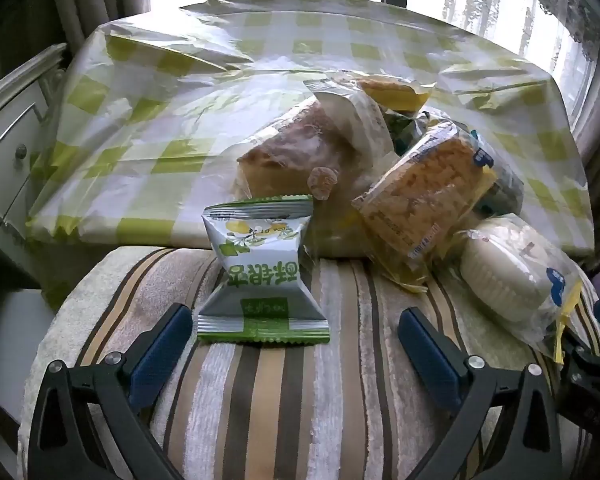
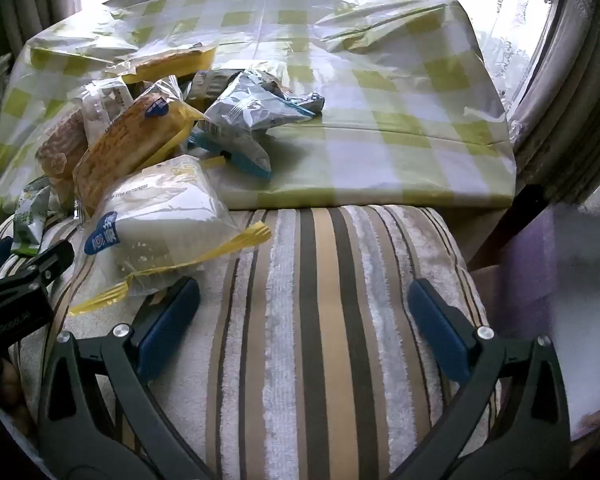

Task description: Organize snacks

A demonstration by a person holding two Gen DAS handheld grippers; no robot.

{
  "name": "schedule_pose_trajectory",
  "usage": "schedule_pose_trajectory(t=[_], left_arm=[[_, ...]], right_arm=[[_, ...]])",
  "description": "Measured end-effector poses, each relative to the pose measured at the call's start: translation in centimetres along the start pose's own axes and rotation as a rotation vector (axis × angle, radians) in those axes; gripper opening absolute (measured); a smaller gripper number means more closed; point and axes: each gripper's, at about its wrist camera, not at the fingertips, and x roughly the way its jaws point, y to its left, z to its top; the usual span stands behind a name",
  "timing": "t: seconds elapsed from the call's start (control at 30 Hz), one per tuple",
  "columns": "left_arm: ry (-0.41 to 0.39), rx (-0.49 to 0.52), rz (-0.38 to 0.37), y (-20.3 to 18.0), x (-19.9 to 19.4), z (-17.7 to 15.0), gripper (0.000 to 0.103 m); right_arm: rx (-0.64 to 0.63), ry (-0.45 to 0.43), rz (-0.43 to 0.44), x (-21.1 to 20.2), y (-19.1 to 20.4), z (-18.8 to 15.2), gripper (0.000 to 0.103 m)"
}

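Note:
A pile of wrapped snacks lies where a striped cushion (image 1: 284,392) meets a table under a green-checked cloth (image 1: 188,120). A small green-and-white packet (image 1: 260,272) stands just ahead of my left gripper (image 1: 296,328), which is open, the packet a little beyond its fingertips. Behind it lie a brown bread loaf (image 1: 296,160), an orange cake pack (image 1: 424,188) and a white cake pack (image 1: 512,276). My right gripper (image 2: 304,304) is open over bare cushion (image 2: 312,320); the white cake pack (image 2: 160,216) touches its left finger (image 2: 172,316). Grey-blue packets (image 2: 252,116) lie on the cloth.
A white drawer cabinet (image 1: 8,140) stands left of the table. Curtains and a bright window (image 2: 540,40) rise behind it. The right half of the checked cloth (image 2: 380,112) holds no snacks. The left gripper's body (image 2: 24,276) shows at the left edge of the right wrist view.

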Motion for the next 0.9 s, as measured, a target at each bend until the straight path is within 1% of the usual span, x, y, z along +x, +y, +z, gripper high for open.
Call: schedule_pose_trajectory(t=[0.17,0.3,0.33,0.63,0.9], left_arm=[[0.000,0.018,-0.039,0.6,-0.4,-0.3,0.103],[-0.003,0.026,-0.032,0.4,-0.4,-0.5,0.103],[0.005,0.032,-0.051,0.9,-1.0,-0.3,0.103],[0.006,0.029,-0.038,0.9,-0.9,-0.1,0.103],[-0.012,0.028,-0.039,1.0,-0.9,-0.5,0.103]], right_arm=[[-0.003,-0.001,-0.002,0.1,0.0,0.0,0.103],[0.000,0.000,-0.004,0.2,-0.1,0.0,0.103],[0.000,0.001,-0.004,0.2,-0.2,0.0,0.103],[-0.006,-0.001,-0.006,0.0,0.0,0.0,0.103],[-0.006,0.000,-0.006,0.1,0.0,0.0,0.103]])
